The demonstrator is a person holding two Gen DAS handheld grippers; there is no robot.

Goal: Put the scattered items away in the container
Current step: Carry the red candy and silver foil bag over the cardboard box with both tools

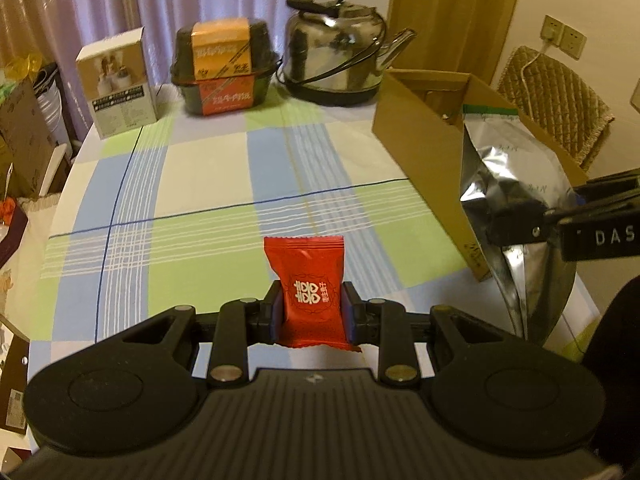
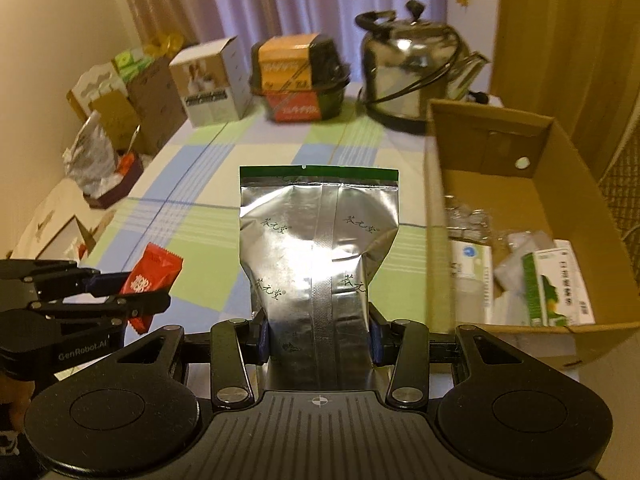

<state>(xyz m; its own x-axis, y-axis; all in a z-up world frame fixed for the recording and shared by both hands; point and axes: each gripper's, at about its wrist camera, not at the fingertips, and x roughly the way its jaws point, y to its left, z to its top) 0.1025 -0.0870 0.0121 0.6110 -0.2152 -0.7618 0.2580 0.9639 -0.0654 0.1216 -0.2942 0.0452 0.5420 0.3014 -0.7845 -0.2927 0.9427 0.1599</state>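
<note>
Left gripper (image 1: 311,312) clamped on small red crinkly candy sachet (image 1: 308,292), held above checked tablecloth (image 1: 200,184). Right gripper (image 2: 318,338) pinching silver foil pouch (image 2: 318,240) at lower body, beside open brown cardboard box (image 2: 496,128). Judged light, soft, slippery; foil crushable, grip mid-body.

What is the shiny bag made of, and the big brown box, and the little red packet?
The silver pouch looks like metallised foil: mirror-bright, creased, seamed down the middle. The box looks like plain matte cardboard, brown with folded flaps. The red packet seems glossy plastic film, with crimped zigzag ends.
</note>
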